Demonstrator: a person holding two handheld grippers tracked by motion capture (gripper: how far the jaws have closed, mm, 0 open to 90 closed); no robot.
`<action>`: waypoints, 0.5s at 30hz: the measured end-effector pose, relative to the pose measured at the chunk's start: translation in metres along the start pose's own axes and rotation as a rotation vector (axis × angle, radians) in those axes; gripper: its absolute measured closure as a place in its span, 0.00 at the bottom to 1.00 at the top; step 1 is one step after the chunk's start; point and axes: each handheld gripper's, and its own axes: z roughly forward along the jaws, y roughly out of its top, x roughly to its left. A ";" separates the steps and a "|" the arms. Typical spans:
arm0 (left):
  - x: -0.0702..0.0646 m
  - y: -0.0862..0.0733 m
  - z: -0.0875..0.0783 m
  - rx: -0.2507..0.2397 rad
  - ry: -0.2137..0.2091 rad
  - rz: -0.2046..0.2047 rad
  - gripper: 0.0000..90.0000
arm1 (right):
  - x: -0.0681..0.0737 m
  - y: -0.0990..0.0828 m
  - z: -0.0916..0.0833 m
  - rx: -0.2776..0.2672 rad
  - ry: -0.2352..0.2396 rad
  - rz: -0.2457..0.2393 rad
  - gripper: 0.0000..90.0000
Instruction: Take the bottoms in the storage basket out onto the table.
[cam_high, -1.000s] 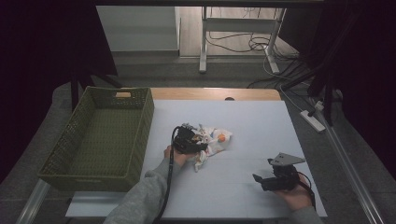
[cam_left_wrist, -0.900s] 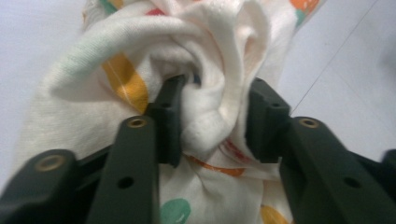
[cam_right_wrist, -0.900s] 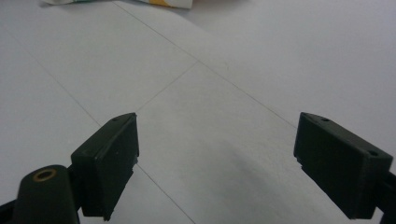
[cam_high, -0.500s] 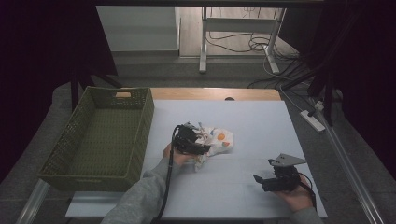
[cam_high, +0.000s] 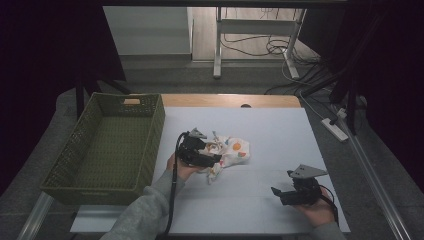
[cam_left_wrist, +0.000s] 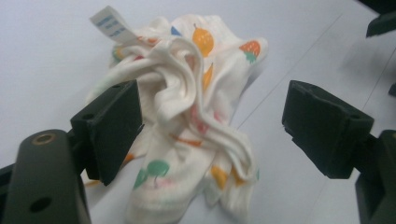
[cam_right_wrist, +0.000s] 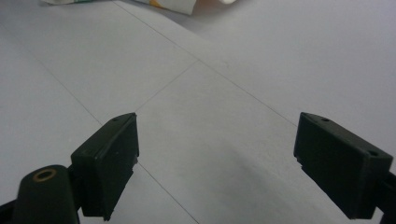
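Note:
A small white cloth (cam_high: 231, 150) printed with coloured fruit lies crumpled near the middle of the pale table (cam_high: 280, 125). In the left gripper view the cloth (cam_left_wrist: 187, 107) shows a paper tag (cam_left_wrist: 112, 25) at its far end. My left gripper (cam_high: 212, 159) hovers just over the cloth's left part. Its jaws have just been opening and now stand wide; the left gripper (cam_left_wrist: 210, 126) has the cloth lying between and beyond them, untouched by the pads. My right gripper (cam_high: 277, 192) rests low at the front right, open, and the right gripper (cam_right_wrist: 217, 163) has bare table between its jaws.
A green woven basket (cam_high: 156, 127) stands at the table's left side, with a tan tag at its far wall. A strip of wooden tabletop (cam_high: 225, 100) runs along the far edge. A white power strip (cam_high: 336, 129) and cables lie on the floor to the right.
The left gripper has lifted a little off the cloth and its jaws have spread. The cloth has settled loose on the table. The right gripper has not moved.

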 end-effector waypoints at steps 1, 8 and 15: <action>-0.001 -0.001 -0.004 -0.003 0.002 0.001 0.21 | 0.000 0.000 0.000 0.001 0.000 0.000 0.16; -0.001 -0.007 -0.034 -0.036 0.021 -0.011 0.21 | 0.000 0.000 0.000 -0.001 0.002 -0.001 0.16; 0.003 -0.018 -0.066 -0.069 0.025 -0.028 0.20 | 0.001 0.000 0.001 0.003 0.000 -0.002 0.16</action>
